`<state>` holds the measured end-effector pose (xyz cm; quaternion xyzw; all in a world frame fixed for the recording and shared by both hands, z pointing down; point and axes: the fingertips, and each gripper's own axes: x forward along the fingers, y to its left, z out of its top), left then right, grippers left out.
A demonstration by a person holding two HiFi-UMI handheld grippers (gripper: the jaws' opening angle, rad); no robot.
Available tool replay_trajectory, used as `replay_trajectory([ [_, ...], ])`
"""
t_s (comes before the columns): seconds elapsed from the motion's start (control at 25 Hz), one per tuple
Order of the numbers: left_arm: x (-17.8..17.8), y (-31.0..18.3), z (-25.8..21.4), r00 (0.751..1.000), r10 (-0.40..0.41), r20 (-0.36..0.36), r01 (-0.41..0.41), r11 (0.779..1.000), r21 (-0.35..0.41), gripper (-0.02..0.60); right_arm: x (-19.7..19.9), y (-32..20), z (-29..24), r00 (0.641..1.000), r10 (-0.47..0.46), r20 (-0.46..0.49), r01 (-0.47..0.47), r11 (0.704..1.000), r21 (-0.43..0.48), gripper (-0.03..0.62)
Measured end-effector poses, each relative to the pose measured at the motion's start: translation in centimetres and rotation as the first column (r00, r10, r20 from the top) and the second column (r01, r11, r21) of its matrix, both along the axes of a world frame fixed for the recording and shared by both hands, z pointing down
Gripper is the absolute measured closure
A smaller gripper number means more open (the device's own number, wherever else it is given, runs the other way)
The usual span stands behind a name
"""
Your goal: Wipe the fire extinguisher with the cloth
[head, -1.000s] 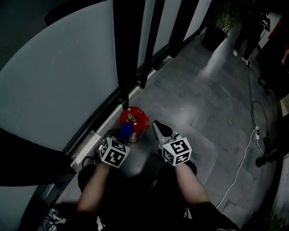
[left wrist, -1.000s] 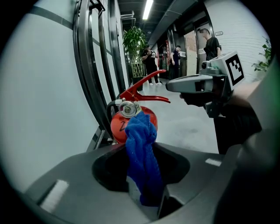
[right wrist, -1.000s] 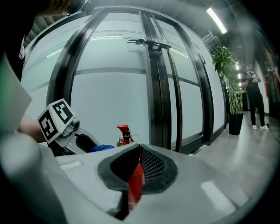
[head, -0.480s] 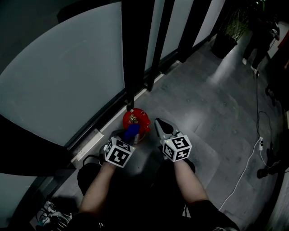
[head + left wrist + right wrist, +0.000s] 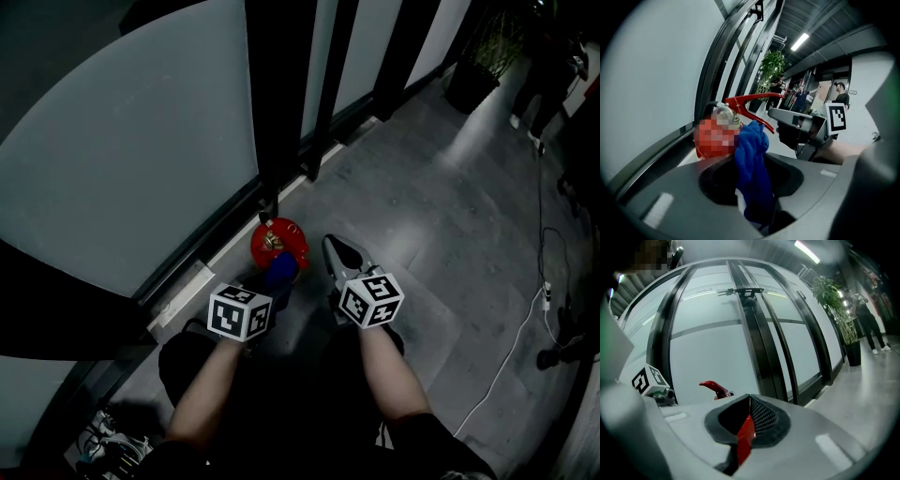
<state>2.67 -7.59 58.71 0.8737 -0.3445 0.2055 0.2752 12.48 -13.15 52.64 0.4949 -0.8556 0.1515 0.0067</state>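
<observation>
Extinguisher [image 5: 275,239] is standing on the floor [image 5: 422,216], right by the glass wall [image 5: 141,159]. The left gripper [image 5: 262,286] has its jaws pinching a blue cloth [image 5: 752,164], and the cloth is bunched up against the near side of the red body, just below the handle [image 5: 750,98]. The right gripper [image 5: 336,253] sits just beside the extinguisher, jaws pressed together at the tips. There's a red sliver low in the slit between them, can't tell what it is.

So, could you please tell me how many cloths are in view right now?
1: a blue cloth, gripped in the jaws of the left gripper and held against the red fire extinguisher beside the glass wall. None other shows.
</observation>
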Motion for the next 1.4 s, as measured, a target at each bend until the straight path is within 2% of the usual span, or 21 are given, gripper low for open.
replay_trajectory([
  [0.2, 0.6, 1.8, 0.5, 0.994, 0.104, -0.024, -0.103, 0.994, 0.041, 0.436, 0.2, -0.2, 0.0, 1.0, 0.004, 0.005, -0.004, 1.0, -0.001, 0.589],
  [0.28, 0.0, 2.5, -0.1, 0.992, 0.113, -0.06, -0.108, 0.991, 0.078, 0.436, 0.3, -0.3, 0.1, 1.0, 0.005, 0.003, -0.005, 1.0, -0.003, 0.589],
  [0.36, -1.4, 2.3, -1.4, 0.99, 0.079, -0.121, -0.062, 0.988, 0.139, 0.436, 0.5, -0.3, 0.3, 1.0, 0.011, 0.008, -0.011, 1.0, -0.008, 0.589],
  [0.44, -3.8, 1.1, -3.1, 0.985, 0.004, -0.171, 0.033, 0.977, 0.211, 0.436, 0.6, -0.4, 0.4, 1.0, 0.015, 0.016, -0.015, 1.0, -0.012, 0.589],
  [0.52, -6.5, -0.9, -4.5, 0.978, -0.076, -0.193, 0.127, 0.956, 0.266, 0.436, 0.4, -0.4, 0.5, 1.0, 0.011, 0.008, -0.011, 1.0, -0.011, 0.589],
  [0.6, -8.1, -2.8, -5.4, 0.973, -0.107, -0.203, 0.163, 0.945, 0.285, 0.436, 0.2, -0.6, 0.9, 1.0, 0.006, -0.01, -0.006, 1.0, -0.012, 0.589],
  [0.72, -8.7, -5.5, -5.8, 0.973, -0.121, -0.197, 0.17, 0.952, 0.256, 0.436, 0.5, -1.4, 1.6, 1.0, 0.006, -0.016, -0.006, 1.0, -0.023, 0.589],
  [0.84, -8.9, -8.1, -5.0, 0.977, -0.141, -0.162, 0.171, 0.967, 0.188, 0.437, 1.1, -2.4, 2.1, 1.0, 0.006, 0.025, -0.005, 0.999, -0.041, 0.589],
  [1.0, -8.8, -10.0, -3.8, 0.983, -0.088, -0.161, 0.104, 0.99, 0.094, 0.439, 1.4, -3.3, 3.2, 0.999, -0.008, 0.05, 0.011, 0.998, -0.062, 0.589],
  [1.08, -8.6, -10.2, -3.1, 0.989, -0.055, -0.139, 0.068, 0.994, 0.09, 0.439, 1.1, -3.1, 3.6, 0.999, -0.036, 0.04, 0.038, 0.998, -0.057, 0.589],
  [1.16, -8.5, -10.2, -2.8, 0.993, -0.029, -0.113, 0.042, 0.993, 0.109, 0.437, 0.9, -3.1, 3.3, 0.997, -0.039, 0.069, 0.042, 0.998, -0.056, 0.589],
  [1.28, -8.5, -10.4, -2.5, 0.989, -0.013, -0.148, 0.032, 0.992, 0.123, 0.437, 1.0, -4.0, 2.4, 0.998, -0.01, 0.062, 0.01, 1.0, -0.005, 0.589],
  [1.36, -8.9, -10.4, -1.9, 0.985, -0.014, -0.17, 0.031, 0.995, 0.099, 0.437, 1.0, -4.5, 2.5, 0.997, 0.015, 0.08, -0.014, 1.0, -0.013, 0.589],
  [1.4, -9.1, -10.5, -1.5, 0.988, -0.005, -0.155, 0.019, 0.996, 0.092, 0.437, 0.8, -4.7, 2.3, 0.995, 0.022, 0.1, -0.02, 1.0, -0.018, 0.589],
])
